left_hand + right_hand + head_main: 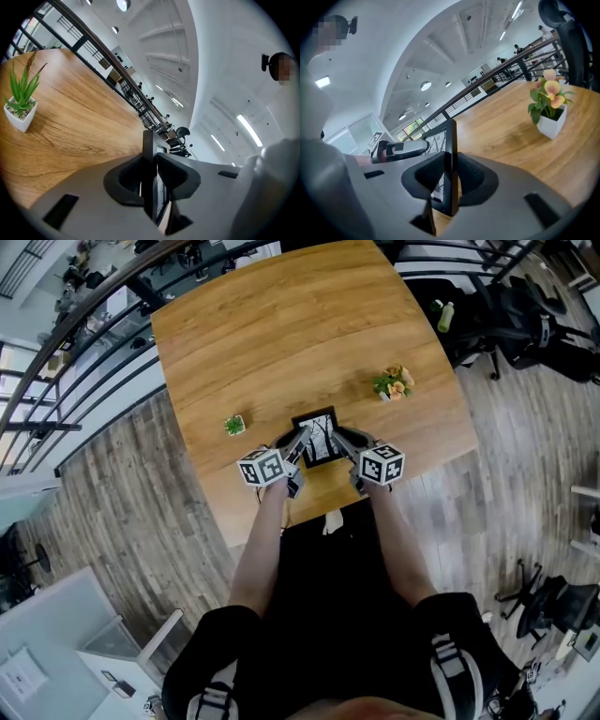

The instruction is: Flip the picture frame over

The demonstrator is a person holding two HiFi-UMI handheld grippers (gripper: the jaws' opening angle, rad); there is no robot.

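Left claw (152, 174): pinching picture frame (320, 435), left edge.
Right claw (451, 177): pinching its right edge.
Progress: gripped, image side up, lower centre of frame; flip remains.

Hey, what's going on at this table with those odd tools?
A person holds a claw tool in each hand. The left claw and right claw each pinch a side edge of a small picture frame near the front edge of the table, picture side up, not yet flipped. A green plant and a flowering plant stand aside, untouched.
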